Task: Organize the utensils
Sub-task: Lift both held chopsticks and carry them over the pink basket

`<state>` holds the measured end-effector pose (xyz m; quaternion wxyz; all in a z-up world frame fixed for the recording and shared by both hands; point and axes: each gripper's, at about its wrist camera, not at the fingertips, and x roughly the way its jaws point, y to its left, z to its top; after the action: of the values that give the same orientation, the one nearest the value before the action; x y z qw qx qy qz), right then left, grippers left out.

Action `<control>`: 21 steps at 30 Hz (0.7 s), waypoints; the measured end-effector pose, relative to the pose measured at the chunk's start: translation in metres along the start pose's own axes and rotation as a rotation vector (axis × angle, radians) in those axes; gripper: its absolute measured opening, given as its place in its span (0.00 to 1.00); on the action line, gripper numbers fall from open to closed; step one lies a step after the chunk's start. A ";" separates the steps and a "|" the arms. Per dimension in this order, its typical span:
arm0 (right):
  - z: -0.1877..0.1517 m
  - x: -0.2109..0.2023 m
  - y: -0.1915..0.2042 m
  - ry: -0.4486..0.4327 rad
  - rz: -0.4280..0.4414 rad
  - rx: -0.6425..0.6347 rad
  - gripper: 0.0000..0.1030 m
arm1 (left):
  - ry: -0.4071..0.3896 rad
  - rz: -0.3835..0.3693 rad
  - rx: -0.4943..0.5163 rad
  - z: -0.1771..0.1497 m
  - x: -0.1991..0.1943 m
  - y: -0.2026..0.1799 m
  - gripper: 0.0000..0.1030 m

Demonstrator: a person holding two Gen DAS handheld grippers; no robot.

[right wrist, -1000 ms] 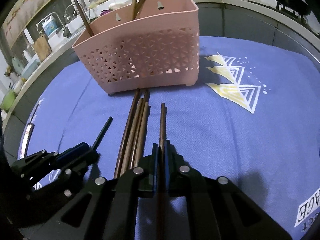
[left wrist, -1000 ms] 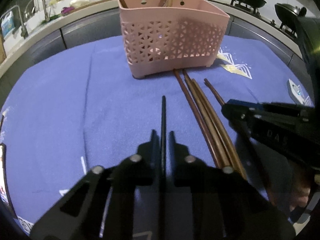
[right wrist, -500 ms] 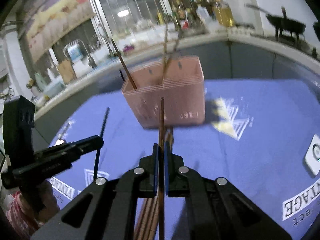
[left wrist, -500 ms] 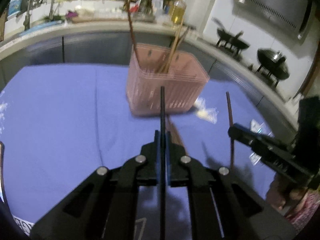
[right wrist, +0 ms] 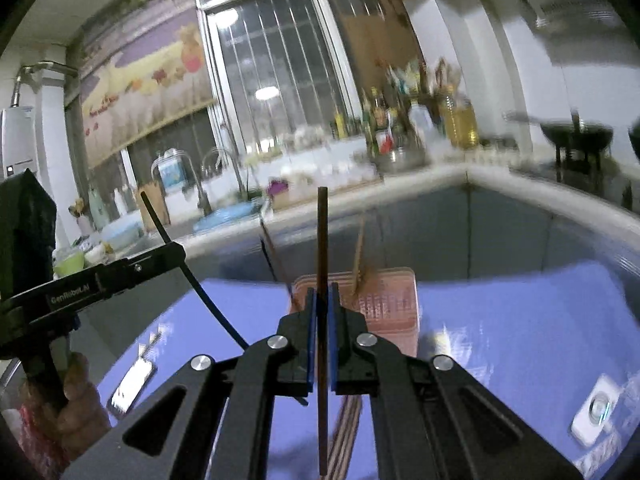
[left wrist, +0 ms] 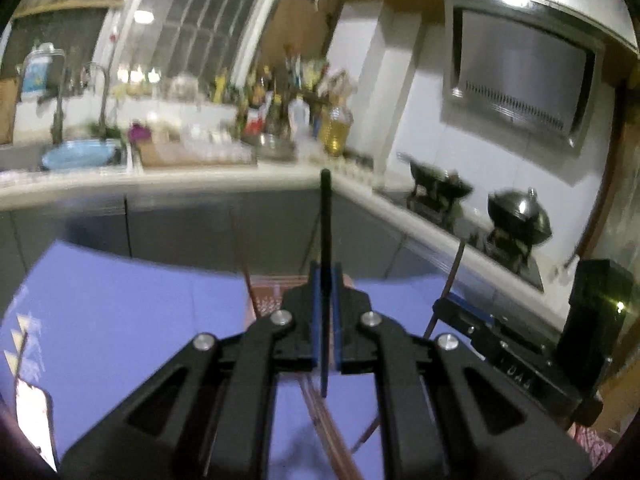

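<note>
Upright, each chopstick (left wrist: 325,216) stands pinched between fingers (left wrist: 313,320).

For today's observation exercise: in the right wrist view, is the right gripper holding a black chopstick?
No. The right gripper is shut on a brown chopstick; the black chopstick sits in the left gripper.

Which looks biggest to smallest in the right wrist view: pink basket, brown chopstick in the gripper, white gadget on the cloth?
1. brown chopstick, longest span, though it sits nearest the camera, so its lead is unsure
2. pink basket, partly hidden behind the right gripper
3. white gadget, clearly smallest
</note>
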<state>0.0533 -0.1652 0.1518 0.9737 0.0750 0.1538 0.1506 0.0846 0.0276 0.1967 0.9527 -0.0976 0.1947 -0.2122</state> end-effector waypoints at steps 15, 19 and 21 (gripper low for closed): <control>0.037 0.108 -0.014 -0.107 -0.100 0.020 0.05 | -0.037 0.132 0.068 0.031 0.075 0.009 0.04; 0.019 0.124 -0.018 -0.042 -0.093 0.026 0.05 | 0.032 0.140 0.087 0.017 0.097 0.012 0.04; 0.006 0.130 -0.019 0.005 -0.079 0.031 0.05 | 0.086 0.142 0.087 0.006 0.110 0.014 0.04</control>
<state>0.1785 -0.1423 0.1175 0.9772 0.0835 0.1614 0.1097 0.1840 -0.0075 0.1620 0.9594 -0.0328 0.2323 -0.1566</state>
